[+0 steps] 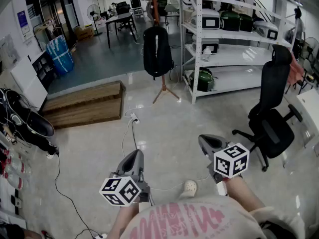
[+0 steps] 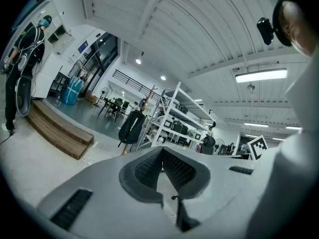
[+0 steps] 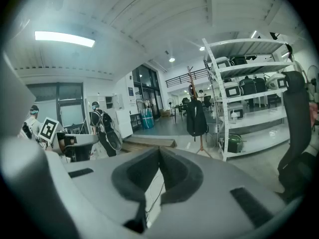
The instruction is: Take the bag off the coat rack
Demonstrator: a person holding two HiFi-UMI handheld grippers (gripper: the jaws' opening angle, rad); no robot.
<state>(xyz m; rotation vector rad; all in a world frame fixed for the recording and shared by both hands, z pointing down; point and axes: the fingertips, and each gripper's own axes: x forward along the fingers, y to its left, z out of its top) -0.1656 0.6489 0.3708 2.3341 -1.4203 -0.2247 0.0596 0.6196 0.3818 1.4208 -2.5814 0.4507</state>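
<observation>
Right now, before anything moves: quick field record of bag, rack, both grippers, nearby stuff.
bag: black backpack, hanging on the rack, untouched
rack: reddish wooden coat rack, splayed legs, across the floor from the person
left gripper: shut, empty, far from bag
right gripper: shut, empty, far from bag
nearby: white metal shelving unit right of the rack; black office chair

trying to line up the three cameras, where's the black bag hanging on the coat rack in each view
Head view: the black bag hangs at top centre, far across the floor.
Left gripper view: the bag is small, left of centre, about midway up.
Right gripper view: the bag is right of centre, about midway up.
Shared landmark: the white shelving rack stands just right of the bag in all three.
</observation>
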